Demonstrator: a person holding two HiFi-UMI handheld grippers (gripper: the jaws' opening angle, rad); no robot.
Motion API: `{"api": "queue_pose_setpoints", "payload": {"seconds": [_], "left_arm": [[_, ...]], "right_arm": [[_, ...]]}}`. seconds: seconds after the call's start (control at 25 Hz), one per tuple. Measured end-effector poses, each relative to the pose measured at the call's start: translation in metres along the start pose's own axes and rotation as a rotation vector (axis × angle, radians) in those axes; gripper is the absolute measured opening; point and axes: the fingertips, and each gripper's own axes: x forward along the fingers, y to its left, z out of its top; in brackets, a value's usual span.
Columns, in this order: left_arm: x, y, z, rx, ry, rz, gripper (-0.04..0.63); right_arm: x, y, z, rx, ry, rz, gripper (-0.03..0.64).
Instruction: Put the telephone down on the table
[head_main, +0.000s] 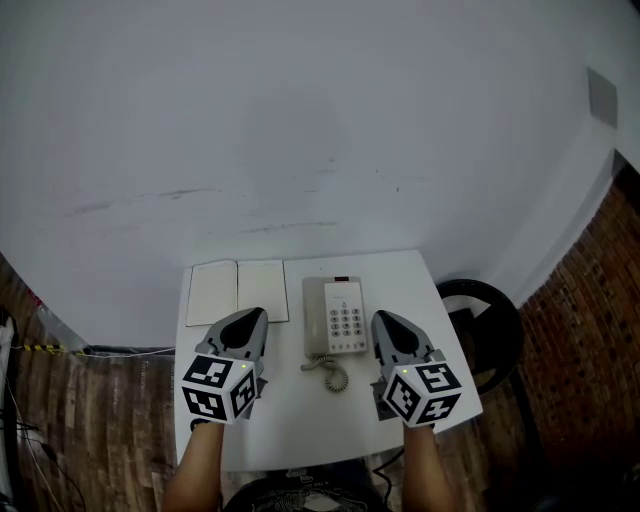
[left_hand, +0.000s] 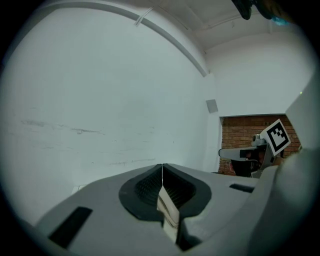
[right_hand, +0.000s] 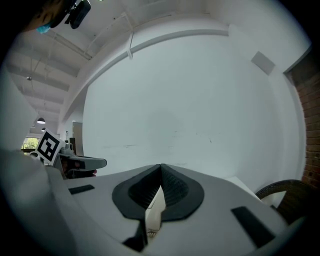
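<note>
Lower centre of frame, phone (head_main: 338, 316): already flat on the table (head_main: 300, 425), mid-top, between the two grippers.
Risk, left side: an open notebook (head_main: 237, 292) lies just beside the phone at the table's upper left; a sideways nudge would likely ride the phone up onto its pages.
Risk, centre: the cord (head_main: 333, 375) sits coiled below the phone; a jaw tip snagging a loop could drag the whole set toward the front edge.
Risk, right side: the table is small, and a chair (head_main: 490, 330) stands just past its right edge; a sweep that way could tip the phone off.
Left gripper (head_main: 248, 318): lower left, jaws pressed together, nothing between them, pointed at the wall (head_main: 300, 120); near the phone's left side, not touching it.
Right gripper (head_main: 385, 320): lower right, jaws pressed together and empty; just right of the phone, apart from it. Whether either tool rests on the table or hovers, I cannot tell.
</note>
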Motion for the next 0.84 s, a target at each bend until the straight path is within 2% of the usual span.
{"api": "queue_pose_setpoints", "payload": {"seconds": [0.48,0.84], "left_arm": [[-0.014,0.015,0.000,-0.060,-0.028,0.032,0.006],[-0.012,-0.001,-0.005,-0.057,-0.025,-0.008,0.006]], "right_arm": [[0.004,0.006,-0.004,-0.018,0.009,0.005,0.003],[-0.001,0.004,-0.005,-0.027,0.006,-0.008,0.003]]}}
